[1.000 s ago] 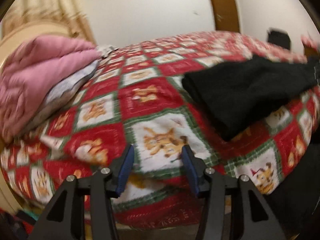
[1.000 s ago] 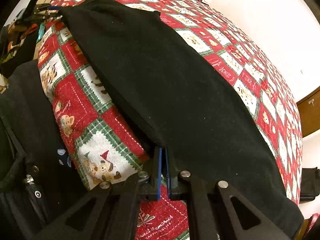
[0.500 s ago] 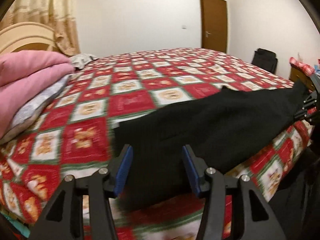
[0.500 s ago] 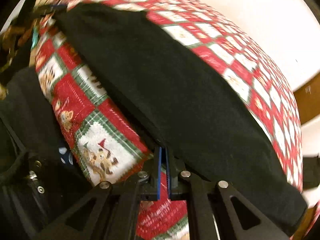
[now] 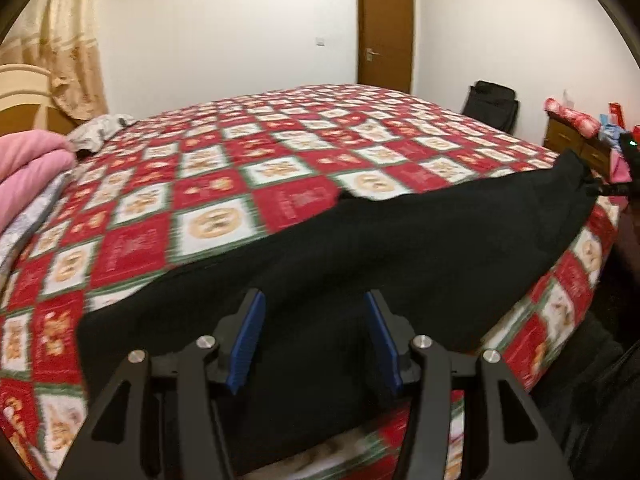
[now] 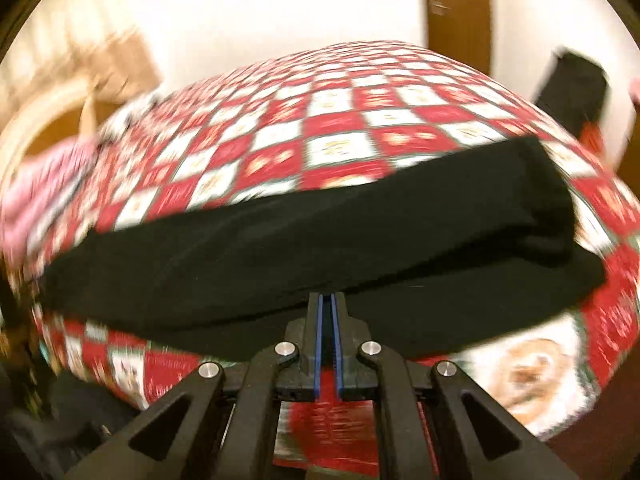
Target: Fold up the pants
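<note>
Bed [image 5: 280, 160]: quilt-covered, carrying the black pants [image 5: 400, 240] along its near edge. Pillow [image 5: 28, 168]: pink, at the bed's left edge. My left gripper [image 5: 312, 320]: jaws wide, over the pants. My right gripper [image 6: 327, 312]: jaws pinched narrow on the pants' near edge.

My left wrist camera sits low at the near edge of the bed [image 5: 280, 184], looking along the fingers of the left gripper [image 5: 312, 332] and across the quilt toward the far wall and door [image 5: 384, 28]. It is close over the pants [image 5: 400, 240], which fill the lower frame. My right wrist camera looks along the right gripper [image 6: 328, 312] from the same bed edge, also near, and faces the far wall, though its view is blurred. Both views share the pants, the quilt, the pink bedding [image 5: 28, 168] at left and the door.
</note>
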`<action>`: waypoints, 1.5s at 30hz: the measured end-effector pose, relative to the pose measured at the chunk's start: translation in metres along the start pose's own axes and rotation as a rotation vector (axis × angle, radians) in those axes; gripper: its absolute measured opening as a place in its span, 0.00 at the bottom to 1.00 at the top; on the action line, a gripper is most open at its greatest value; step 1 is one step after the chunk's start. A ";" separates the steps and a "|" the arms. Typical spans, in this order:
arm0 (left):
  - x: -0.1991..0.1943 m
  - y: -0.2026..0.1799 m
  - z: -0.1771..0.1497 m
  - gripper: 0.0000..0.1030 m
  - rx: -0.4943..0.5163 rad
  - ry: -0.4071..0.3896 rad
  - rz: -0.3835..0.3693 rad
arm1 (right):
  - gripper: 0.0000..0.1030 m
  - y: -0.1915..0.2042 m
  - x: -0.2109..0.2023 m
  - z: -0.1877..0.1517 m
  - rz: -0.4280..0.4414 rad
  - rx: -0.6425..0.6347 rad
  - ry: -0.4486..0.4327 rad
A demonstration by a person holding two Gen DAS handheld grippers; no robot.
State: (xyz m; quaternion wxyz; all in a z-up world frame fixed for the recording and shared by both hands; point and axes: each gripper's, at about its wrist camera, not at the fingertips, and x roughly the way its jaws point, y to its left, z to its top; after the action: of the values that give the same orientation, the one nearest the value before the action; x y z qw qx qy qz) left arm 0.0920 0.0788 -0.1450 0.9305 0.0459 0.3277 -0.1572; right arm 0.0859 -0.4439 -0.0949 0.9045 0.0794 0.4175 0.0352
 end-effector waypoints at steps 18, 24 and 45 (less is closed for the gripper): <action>0.047 -0.064 0.020 0.54 0.020 0.036 -0.135 | 0.24 -0.096 -0.007 0.029 0.089 0.492 -0.036; 0.046 -0.061 0.021 0.57 -0.010 0.033 -0.119 | 0.67 -0.098 -0.009 0.030 0.062 0.535 -0.048; 0.053 -0.063 0.014 0.72 -0.040 0.042 -0.101 | 0.03 -0.070 -0.023 0.102 0.295 0.305 -0.256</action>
State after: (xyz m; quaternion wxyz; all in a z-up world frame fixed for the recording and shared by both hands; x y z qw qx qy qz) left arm 0.1189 0.0024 -0.1664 0.9150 0.0139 0.3522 -0.1962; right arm 0.1482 -0.5275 -0.0244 0.9126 0.2789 0.2840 0.0933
